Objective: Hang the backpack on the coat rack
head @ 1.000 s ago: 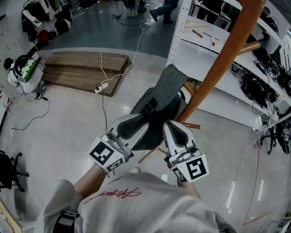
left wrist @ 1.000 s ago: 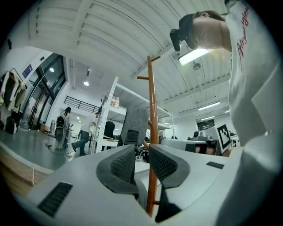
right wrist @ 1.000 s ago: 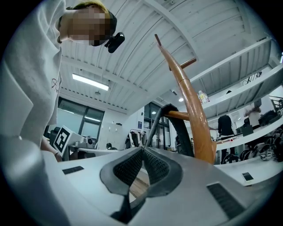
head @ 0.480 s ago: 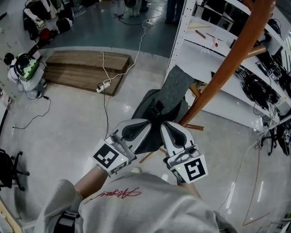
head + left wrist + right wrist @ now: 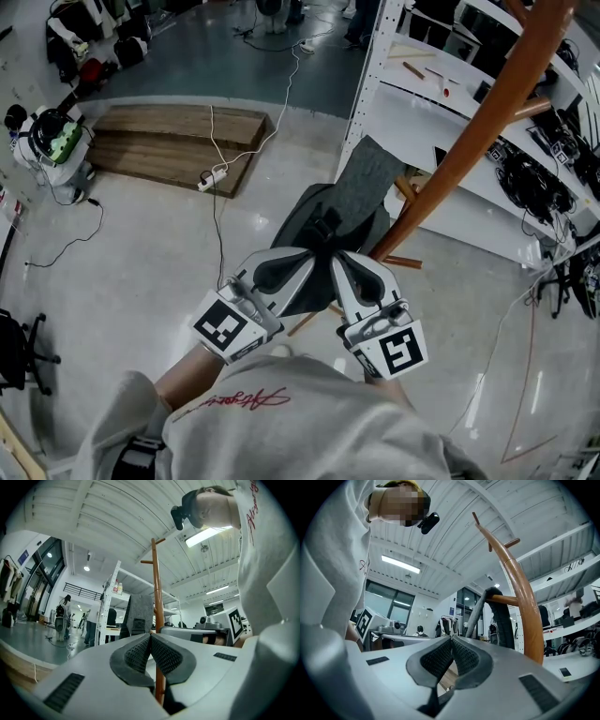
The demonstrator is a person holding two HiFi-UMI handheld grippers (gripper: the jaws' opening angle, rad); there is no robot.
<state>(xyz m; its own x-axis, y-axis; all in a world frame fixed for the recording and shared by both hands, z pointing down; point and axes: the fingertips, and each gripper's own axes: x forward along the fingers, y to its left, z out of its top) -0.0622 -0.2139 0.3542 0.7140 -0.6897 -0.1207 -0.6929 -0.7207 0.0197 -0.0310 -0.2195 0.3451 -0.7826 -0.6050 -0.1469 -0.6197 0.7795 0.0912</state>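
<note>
Your left gripper (image 5: 150, 637) just closed on nothing. The right gripper (image 5: 451, 639) is closed too, and empty. The backpack (image 5: 347, 202) hangs on the coat rack (image 5: 469, 131) just ahead of both. Looks hung, so back off.

Bright overhead strip light (image 5: 399, 564), floor (image 5: 141, 253) glare, fisheye warp w/ dark corners.

white sweatshirt (image 5: 309, 427), red script (image 5: 248, 398) on chest. left gripper (image 5: 150, 635), right gripper (image 5: 451, 639): pale grey shells, black mesh pads (image 5: 136, 654), black-white marker cubes (image 5: 225, 323).
</note>
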